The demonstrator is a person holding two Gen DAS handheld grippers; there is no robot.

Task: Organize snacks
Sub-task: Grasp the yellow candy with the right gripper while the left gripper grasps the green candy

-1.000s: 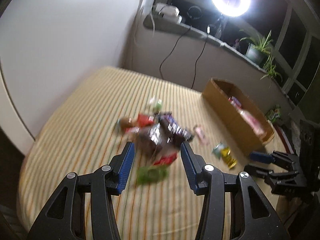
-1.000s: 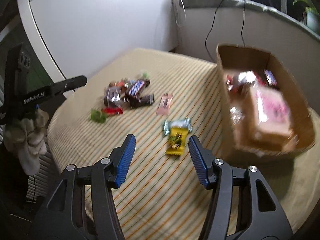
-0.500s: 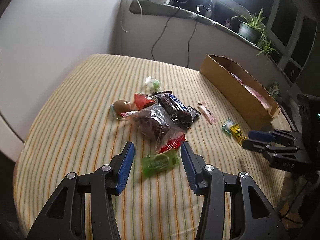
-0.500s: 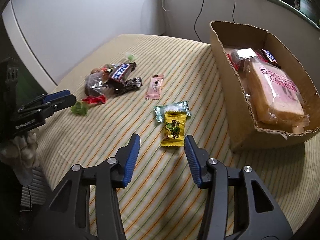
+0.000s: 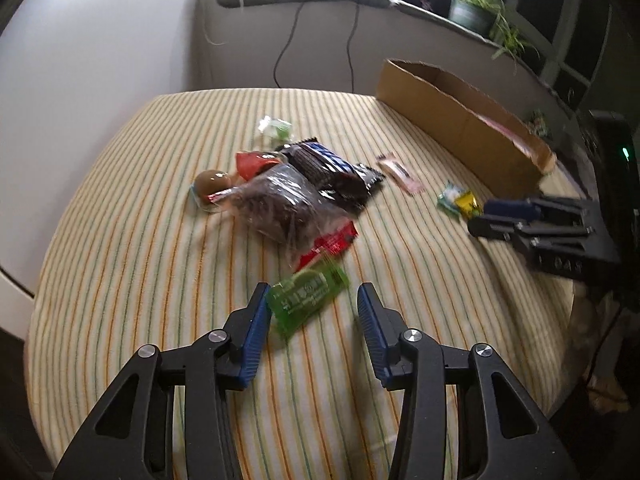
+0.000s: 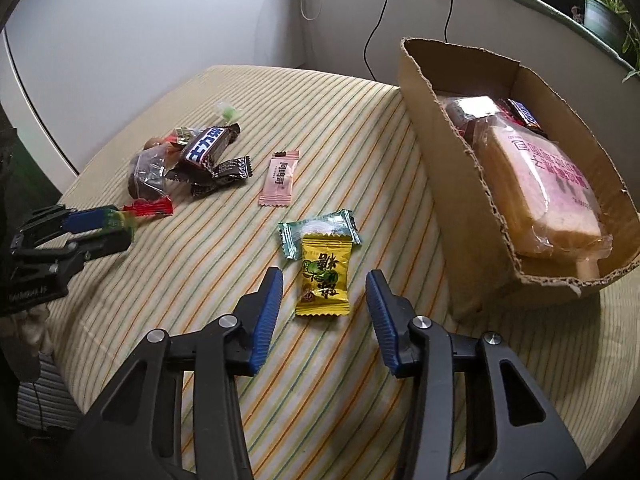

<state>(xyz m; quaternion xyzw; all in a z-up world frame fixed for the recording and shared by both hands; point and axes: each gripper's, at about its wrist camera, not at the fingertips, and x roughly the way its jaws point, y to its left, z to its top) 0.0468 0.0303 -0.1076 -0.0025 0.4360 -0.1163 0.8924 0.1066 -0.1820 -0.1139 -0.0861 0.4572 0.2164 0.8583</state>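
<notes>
A green snack packet [image 5: 306, 300] lies on the striped tabletop between the fingers of my left gripper [image 5: 312, 292]. Its jaws are closing; the left pad is at the packet's edge and the right pad is clear of it. A yellow candy packet [image 6: 324, 280] lies between the fingers of my right gripper [image 6: 324, 276]. Those jaws are closing too, with gaps on both sides. A teal packet [image 6: 320, 228] sits under the yellow one's far end. The cardboard box [image 6: 440, 152] at the right holds a wrapped bread loaf [image 6: 540, 184] and other snacks.
A heap of snacks sits mid-table: a Snickers bar [image 6: 206, 148], a clear bag of brown pieces [image 5: 280, 204], a red packet [image 5: 332, 242]. A pink packet [image 6: 280, 178] lies apart. Cables hang down the wall behind. A window ledge carries a potted plant [image 5: 468, 16].
Both grippers have sunk toward the table and come close over their packets. The jaws of each have narrowed, the right ones more.
</notes>
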